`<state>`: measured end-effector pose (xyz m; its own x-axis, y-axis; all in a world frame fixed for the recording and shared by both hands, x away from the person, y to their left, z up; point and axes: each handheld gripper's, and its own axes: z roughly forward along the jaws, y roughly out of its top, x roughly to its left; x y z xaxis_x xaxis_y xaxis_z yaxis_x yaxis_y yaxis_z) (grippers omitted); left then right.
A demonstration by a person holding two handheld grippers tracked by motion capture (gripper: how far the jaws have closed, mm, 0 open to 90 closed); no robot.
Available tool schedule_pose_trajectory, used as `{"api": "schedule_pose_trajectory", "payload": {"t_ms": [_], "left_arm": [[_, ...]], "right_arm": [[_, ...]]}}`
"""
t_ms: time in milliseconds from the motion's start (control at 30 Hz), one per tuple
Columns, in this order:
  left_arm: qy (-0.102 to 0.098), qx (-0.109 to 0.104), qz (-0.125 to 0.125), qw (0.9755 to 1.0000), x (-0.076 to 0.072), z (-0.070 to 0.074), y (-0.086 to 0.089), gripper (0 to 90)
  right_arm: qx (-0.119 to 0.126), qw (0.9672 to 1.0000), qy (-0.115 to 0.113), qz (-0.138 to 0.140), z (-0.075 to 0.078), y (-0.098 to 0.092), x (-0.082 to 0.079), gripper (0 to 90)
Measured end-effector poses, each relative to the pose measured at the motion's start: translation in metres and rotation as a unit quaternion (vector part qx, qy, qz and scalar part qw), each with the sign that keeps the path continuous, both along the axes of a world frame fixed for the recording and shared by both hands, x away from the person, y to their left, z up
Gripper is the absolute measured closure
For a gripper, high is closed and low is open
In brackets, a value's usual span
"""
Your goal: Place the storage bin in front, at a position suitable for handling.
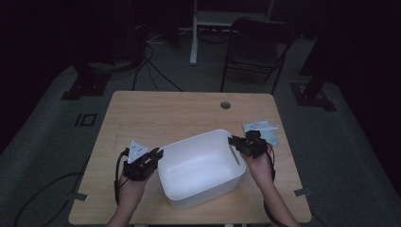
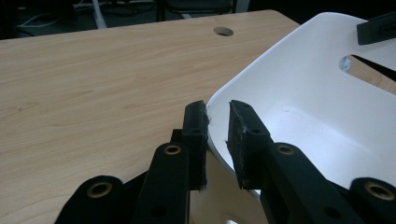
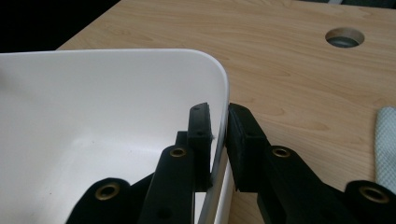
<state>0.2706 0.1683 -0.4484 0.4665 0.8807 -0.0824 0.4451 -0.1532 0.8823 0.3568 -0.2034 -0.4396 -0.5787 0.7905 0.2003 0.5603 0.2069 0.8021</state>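
The black jaws of the left gripper [image 2: 217, 122] rise nearest the lens in the left gripper view, one outside and one inside the wall of the white tub [image 2: 299, 93]. The outer pad lies against the rim at the tub's corner; a narrow gap shows at the inner pad. The jaws are nearly together, clamped on the wall as far as the view allows.

In the right gripper view, the right gripper [image 3: 218, 122] straddles the opposite wall of the tub [image 3: 93, 116] just beside its rounded corner. One pad sits inside and one outside, and both press the thin wall: the gripper is clenched on the tub.

In the high view, the tub [image 1: 201, 165] stands on the wooden table [image 1: 156, 113] between the two tools, with the left gripper [image 1: 153, 156] at its left rim and the right gripper [image 1: 236, 142] at its right rim, near the handle slot. A pale cloth [image 1: 262, 130] lies just beyond the right gripper, on its outer side. A round cable hole [image 1: 225, 105] lies in the tabletop ahead of both tools.
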Motion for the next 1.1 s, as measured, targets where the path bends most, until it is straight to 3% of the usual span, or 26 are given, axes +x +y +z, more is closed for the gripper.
{"api": "schedule_pose_trajectory", "payload": {"t_ms": [367,533,667,767,867,967,1100], "left_arm": [[-0.004,-0.017,-0.010,0.9998,0.013,-0.002,0.006,77.0],[-0.002,-0.005,-0.023,0.9997,0.018,-0.003,0.005,76.3],[0.002,-0.010,-0.029,0.9995,0.021,-0.004,0.006,76.2],[0.007,0.007,-0.021,0.9997,0.023,-0.007,0.005,76.3],[0.015,-0.015,-0.024,0.9995,0.026,-0.010,0.009,76.7],[0.011,0.006,-0.023,0.9996,0.026,-0.008,0.009,77.9],[0.007,0.016,-0.021,0.9996,0.027,-0.008,0.015,78.5]], "right_arm": [[0.000,1.0000,-0.001,0.003,0.000,0.000,-0.003,79.3],[0.008,1.0000,-0.001,-0.001,0.000,-0.001,-0.004,79.0],[0.014,0.9999,0.002,-0.004,0.000,-0.001,-0.005,79.2],[0.022,0.9997,0.005,-0.007,0.000,-0.001,-0.007,79.3],[0.022,0.9997,0.002,-0.006,0.000,0.002,-0.008,79.6],[0.017,0.9998,0.000,-0.004,0.000,0.006,-0.010,79.6],[0.027,0.9996,0.006,0.002,0.000,0.008,-0.013,78.5]]}}
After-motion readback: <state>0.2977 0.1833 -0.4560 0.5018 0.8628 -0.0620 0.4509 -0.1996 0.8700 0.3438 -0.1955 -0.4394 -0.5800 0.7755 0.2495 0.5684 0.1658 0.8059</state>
